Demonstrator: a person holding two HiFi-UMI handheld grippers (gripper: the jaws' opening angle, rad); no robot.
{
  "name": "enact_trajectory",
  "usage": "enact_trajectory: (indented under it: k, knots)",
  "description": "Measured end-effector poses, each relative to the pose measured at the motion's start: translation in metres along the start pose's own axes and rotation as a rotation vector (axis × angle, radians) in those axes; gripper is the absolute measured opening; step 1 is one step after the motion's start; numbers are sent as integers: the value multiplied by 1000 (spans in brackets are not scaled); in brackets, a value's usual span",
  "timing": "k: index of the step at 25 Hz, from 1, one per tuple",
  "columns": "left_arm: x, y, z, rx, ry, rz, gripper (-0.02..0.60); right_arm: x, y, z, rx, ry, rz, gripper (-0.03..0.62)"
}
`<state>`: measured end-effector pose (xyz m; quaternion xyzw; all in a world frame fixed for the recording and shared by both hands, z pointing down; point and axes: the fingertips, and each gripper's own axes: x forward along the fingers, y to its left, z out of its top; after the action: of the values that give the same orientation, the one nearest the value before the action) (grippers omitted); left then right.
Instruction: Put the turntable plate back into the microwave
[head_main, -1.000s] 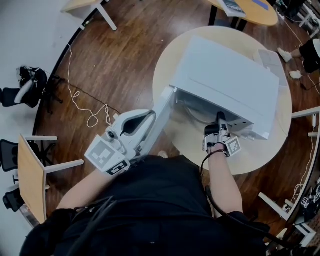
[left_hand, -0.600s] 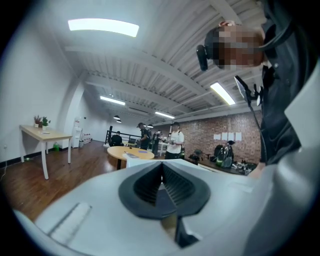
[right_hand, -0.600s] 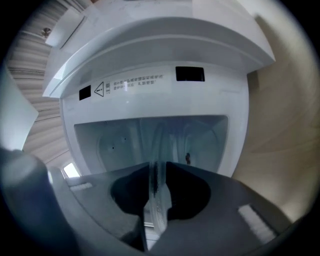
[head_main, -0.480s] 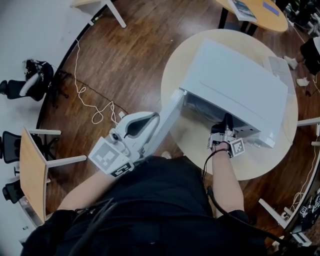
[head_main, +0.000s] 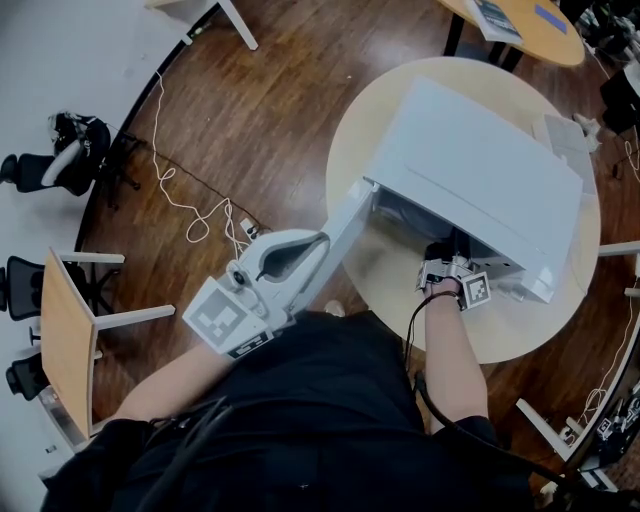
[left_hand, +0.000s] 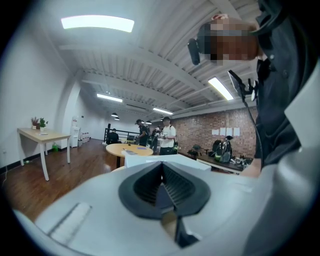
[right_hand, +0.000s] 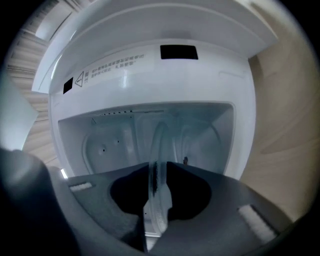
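Two hand-held grippers are in use, and only one bears load. The right hand-held gripper (right_hand: 159, 169) is clenched on the rim of the turntable plate (right_hand: 160, 142). This clear glass disc shows edge-on between the pads, its plane upright or close to it, and its forward part reaches toward the open cavity (right_hand: 115, 140) of the microwave (right_hand: 150, 65). The edge grip appears chosen so that one gripper can carry the disc through the opening. In my judgement the plate is at the mouth and not yet laid on the cavity floor, so it needs turning flat and lowering onto its seat before release. The microwave stands on the round surface (head_main: 395, 275), set toward its far and right edges, with a bare strip along the near edge where the person stands. Its door (head_main: 345, 225) is swung fully out toward the near-left edge, which keeps the opening free. The left hand-held gripper (left_hand: 161, 186) has its jaws closed together with nothing seen between them. In the head view it lies along the outer end of the door, likely to keep it from swinging back, though contact cannot be confirmed. Risk noted: glass pinched at one rim point may slip or knock the cavity frame.
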<state>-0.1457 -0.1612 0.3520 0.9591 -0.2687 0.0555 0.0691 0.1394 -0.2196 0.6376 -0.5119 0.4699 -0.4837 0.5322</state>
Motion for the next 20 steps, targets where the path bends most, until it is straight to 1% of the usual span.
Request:
enact_trajectory:
  k: [7,10,16,20]
  knots:
    - [1,-2,-3,-6,4,1,-4,8,-2,-3,0,-3,1,61]
    - [4,-2,-6,-20,14,0,-3,12,-4,-3,6,-12,-7,61]
    - [1,-4,-8,-11,16,-1,-5,12,-3,0,-10,-22,-12,64]
    - [1,-2,-6,-39,16,15,-5,14,-12,6,-14,-35,-34,63]
